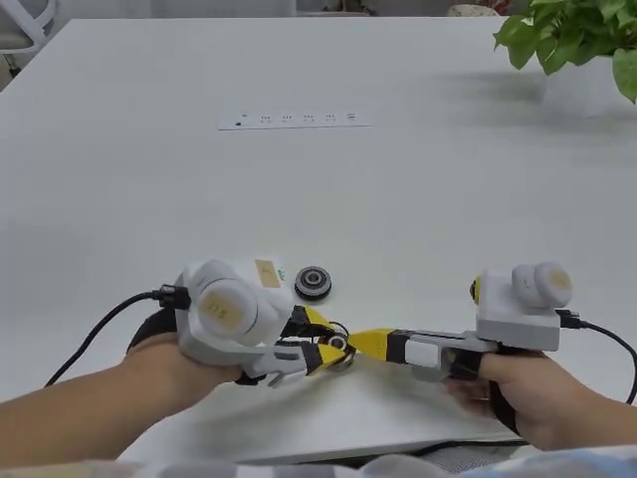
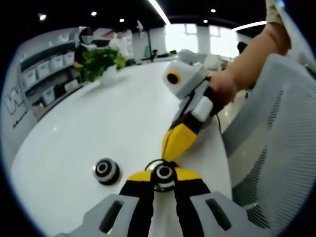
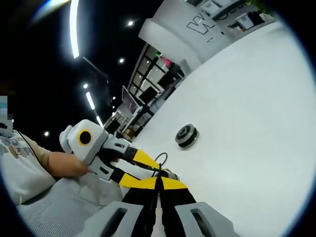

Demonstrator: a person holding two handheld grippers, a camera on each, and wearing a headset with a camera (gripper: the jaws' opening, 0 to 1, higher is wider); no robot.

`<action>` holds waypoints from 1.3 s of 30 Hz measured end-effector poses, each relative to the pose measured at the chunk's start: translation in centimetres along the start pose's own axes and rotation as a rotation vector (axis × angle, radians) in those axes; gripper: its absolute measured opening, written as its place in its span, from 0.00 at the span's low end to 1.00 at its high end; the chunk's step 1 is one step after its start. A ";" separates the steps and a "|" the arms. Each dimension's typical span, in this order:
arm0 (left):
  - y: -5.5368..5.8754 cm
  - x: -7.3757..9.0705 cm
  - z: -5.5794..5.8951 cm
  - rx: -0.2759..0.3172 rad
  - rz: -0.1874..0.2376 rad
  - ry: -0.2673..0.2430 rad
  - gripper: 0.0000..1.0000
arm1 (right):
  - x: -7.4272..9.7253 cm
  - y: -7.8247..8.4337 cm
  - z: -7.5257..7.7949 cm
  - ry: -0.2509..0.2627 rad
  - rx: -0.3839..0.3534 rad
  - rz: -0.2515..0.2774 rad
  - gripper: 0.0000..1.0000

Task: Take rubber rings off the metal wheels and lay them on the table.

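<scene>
Low centre of the head view: left gripper (image 1: 328, 346) and right gripper (image 1: 352, 345) meet tip to tip just above the white desk (image 1: 398, 199). A loose wheel (image 1: 313, 283) lies flat just behind them. Power strip (image 1: 296, 120) higher up, plant (image 1: 577, 40) upper right.

Left gripper view: own jaws narrow, clamped on a metal wheel (image 2: 164, 174) at bottom centre. A thin black rubber ring (image 2: 148, 164) loops off it, and the right gripper's yellow tips reach down to it.

Right gripper view: own jaws nearly closed, pinching the rubber ring. Loose wheel sits mid-frame on the desk.
</scene>
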State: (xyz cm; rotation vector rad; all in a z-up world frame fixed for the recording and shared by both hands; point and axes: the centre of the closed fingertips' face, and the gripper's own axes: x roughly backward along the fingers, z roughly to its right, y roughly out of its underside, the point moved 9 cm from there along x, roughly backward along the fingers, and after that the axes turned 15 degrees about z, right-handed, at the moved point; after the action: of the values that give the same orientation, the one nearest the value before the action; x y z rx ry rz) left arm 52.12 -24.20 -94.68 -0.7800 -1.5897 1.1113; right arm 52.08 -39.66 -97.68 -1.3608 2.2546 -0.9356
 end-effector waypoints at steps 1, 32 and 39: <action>0.0 0.1 0.0 0.003 0.000 0.003 0.17 | 0.0 0.0 0.0 -0.002 0.002 0.000 0.00; -2.9 7.7 -1.7 0.064 0.116 -0.076 0.49 | -3.0 -2.5 -1.3 -0.072 0.039 -0.011 0.00; -2.3 9.8 -2.0 0.088 0.115 -0.119 0.56 | -4.9 -2.3 -1.7 -0.089 0.053 -0.049 0.00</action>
State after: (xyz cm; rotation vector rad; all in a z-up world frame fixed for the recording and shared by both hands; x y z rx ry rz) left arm 51.33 -15.77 -88.84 -0.7664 -1.5983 1.3230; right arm 54.97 -35.52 -95.08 -1.4123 2.1244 -0.9253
